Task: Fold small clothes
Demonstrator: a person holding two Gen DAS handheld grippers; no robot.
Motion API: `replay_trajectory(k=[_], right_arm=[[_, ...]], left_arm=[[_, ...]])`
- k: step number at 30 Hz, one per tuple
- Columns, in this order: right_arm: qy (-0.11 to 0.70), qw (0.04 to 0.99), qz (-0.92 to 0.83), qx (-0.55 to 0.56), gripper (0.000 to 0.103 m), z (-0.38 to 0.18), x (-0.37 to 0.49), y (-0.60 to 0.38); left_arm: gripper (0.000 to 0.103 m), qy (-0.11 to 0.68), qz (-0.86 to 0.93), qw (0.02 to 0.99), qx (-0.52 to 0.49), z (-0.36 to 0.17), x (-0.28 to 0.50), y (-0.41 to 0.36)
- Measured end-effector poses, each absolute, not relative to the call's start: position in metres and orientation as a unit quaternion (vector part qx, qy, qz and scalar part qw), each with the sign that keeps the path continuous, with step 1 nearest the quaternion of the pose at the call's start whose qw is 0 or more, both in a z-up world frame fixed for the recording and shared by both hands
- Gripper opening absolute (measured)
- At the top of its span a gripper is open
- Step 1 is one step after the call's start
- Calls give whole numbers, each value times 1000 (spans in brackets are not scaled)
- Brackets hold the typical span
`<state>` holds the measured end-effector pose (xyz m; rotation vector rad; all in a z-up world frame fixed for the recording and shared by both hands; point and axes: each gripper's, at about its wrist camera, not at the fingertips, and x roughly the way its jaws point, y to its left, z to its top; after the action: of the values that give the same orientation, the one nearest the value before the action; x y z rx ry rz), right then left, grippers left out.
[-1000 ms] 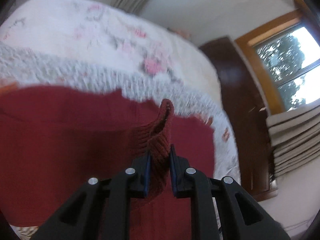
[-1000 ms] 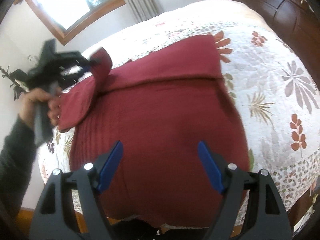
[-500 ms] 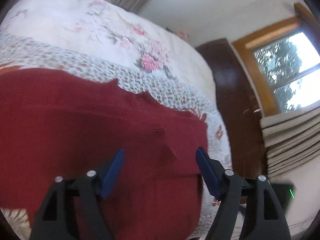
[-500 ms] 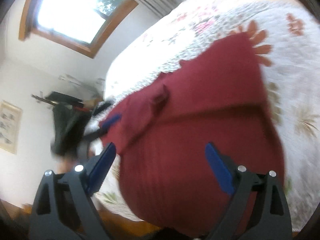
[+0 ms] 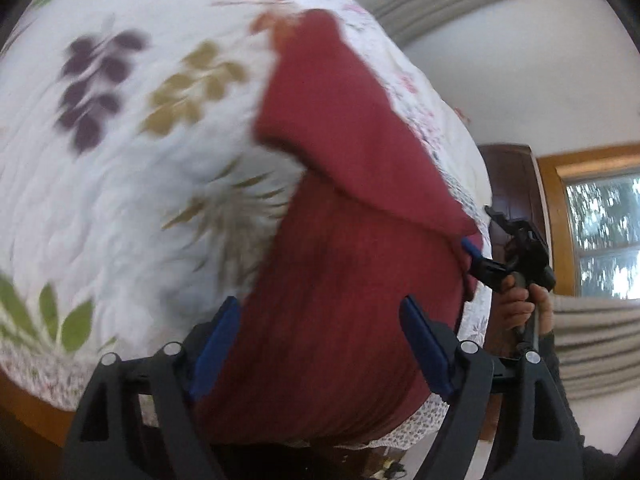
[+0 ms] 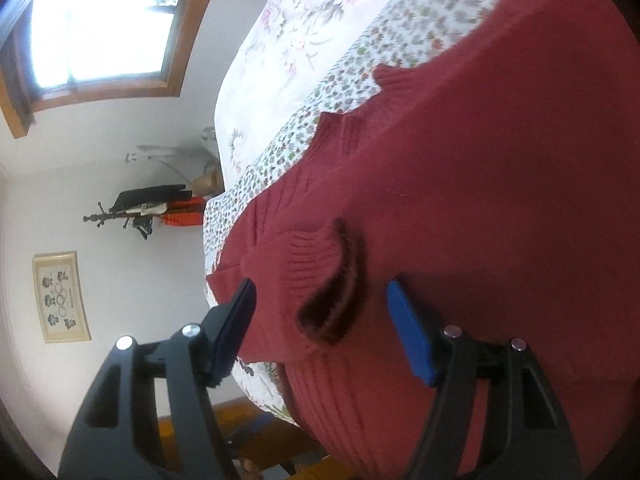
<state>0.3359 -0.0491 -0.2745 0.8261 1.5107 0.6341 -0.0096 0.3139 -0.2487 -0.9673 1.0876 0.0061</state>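
My right gripper (image 6: 320,316) is spread wide, its jaws straddling the ribbed cuff (image 6: 328,280) of the red knit sweater (image 6: 480,184), gripping nothing yet. My left gripper (image 5: 320,344) is equally wide open and empty, poised over the sweater's lower body with its blue pads (image 5: 424,344) on either side of the cloth. From that wrist I can see my own right hand (image 5: 520,304) at the sweater's far edge.

To do this well, I judge I should close squarely on the cuff's thick ribbing rather than a single thin layer, lift only enough to clear the knit, and lay the sleeve straight across the body so the edges line up. The knit looks soft and stretchy, so a hard pull would likely drag the whole garment.

The sweater lies spread on a quilted bedspread (image 5: 120,160) printed with leaves and flowers, one part already folded over. Around the bed are a wood-framed window (image 6: 100,24), a coat stand (image 6: 140,208), a framed picture (image 6: 60,296), pleated curtains (image 5: 592,344) and a dark wooden headboard (image 5: 516,184).
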Motion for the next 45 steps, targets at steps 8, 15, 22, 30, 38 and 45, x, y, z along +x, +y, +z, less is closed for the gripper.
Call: replay_trajectory(k=[8, 15, 22, 30, 38, 45], right_arm=[[675, 589, 288, 338, 22, -280, 345, -20], [629, 647, 313, 297, 6, -221, 352, -28], [574, 714, 308, 257, 6, -162, 355, -80], [563, 733, 251, 288, 6, -185, 351, -158], [583, 715, 208, 324, 6, -243, 340, -193], [605, 686, 183, 360, 11, -294, 333, -208]], left_arm=[[82, 491, -21, 753, -438, -244, 3, 309], [82, 499, -40, 751, -430, -245, 15, 291], [82, 515, -46, 740, -431, -254, 19, 283], [82, 511, -48, 745, -427, -248, 37, 282], [82, 479, -51, 759, -438, -232, 80, 306], [82, 466, -73, 763, -441, -219, 140, 319]])
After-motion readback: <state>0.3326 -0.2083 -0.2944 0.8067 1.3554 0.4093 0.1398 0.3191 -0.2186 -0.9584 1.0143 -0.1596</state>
